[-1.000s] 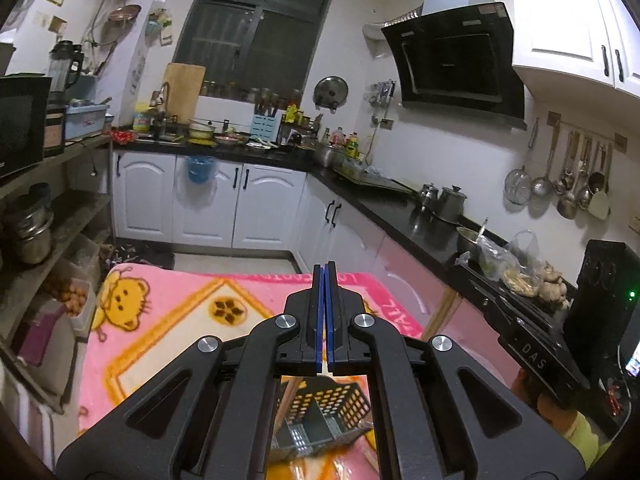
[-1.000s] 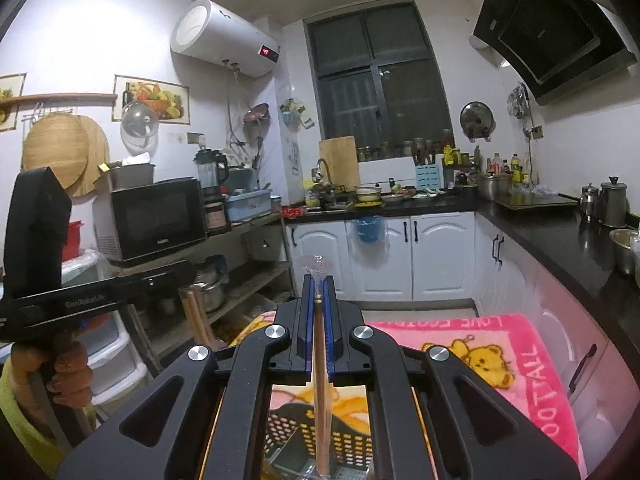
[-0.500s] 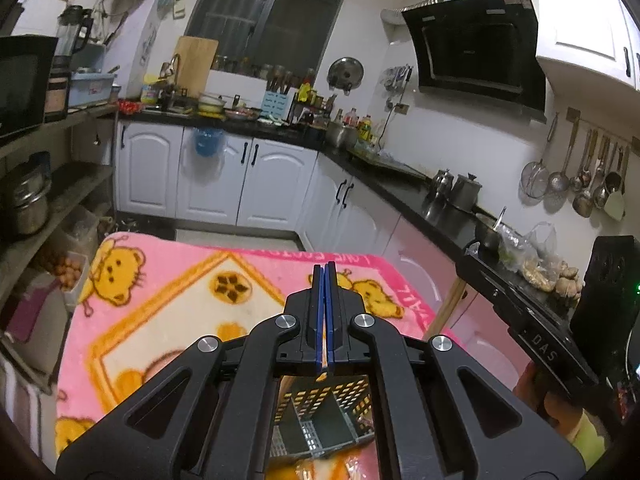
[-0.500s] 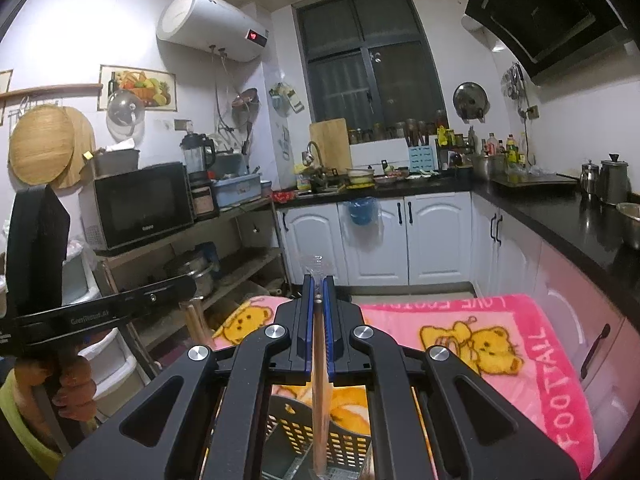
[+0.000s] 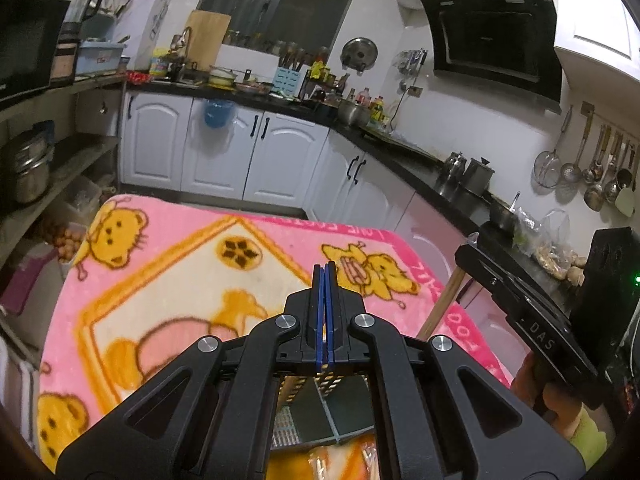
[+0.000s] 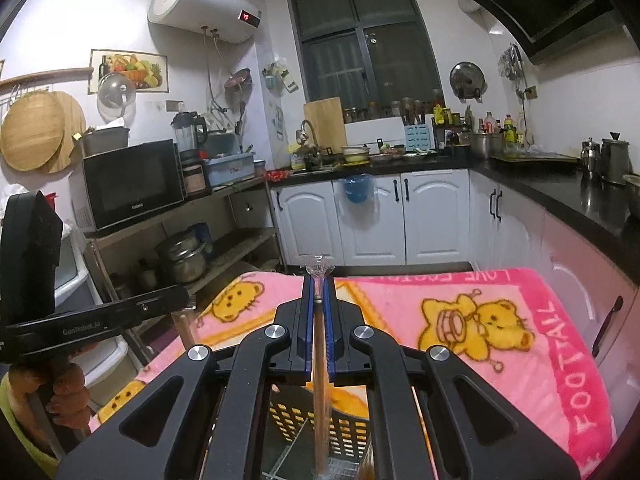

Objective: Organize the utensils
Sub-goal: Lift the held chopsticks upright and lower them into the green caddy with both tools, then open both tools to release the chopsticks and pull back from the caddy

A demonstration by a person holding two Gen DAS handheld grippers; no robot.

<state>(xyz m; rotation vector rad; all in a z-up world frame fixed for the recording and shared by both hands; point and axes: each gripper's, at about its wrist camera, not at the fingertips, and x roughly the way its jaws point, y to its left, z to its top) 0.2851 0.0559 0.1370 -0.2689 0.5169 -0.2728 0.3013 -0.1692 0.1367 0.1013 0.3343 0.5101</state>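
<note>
My right gripper is shut on a wooden stick that hangs straight down; its clear knob pokes out above the pads. The stick's lower end dips into a dark perforated utensil basket on the pink blanket. My left gripper has its blue pads pressed together over the same basket. From the right wrist view, a second wooden stick hangs from the left gripper's tip. The left wrist view shows the right gripper with its stick at the right.
The pink cartoon blanket covers the table. White cabinets and a black counter run behind and to the right. A metal shelf with a microwave and pots stands at the left. A person's hand grips the left tool.
Both grippers have sunk toward the table, so the blanket and basket sit closer under them. Both grips look the same as before.
</note>
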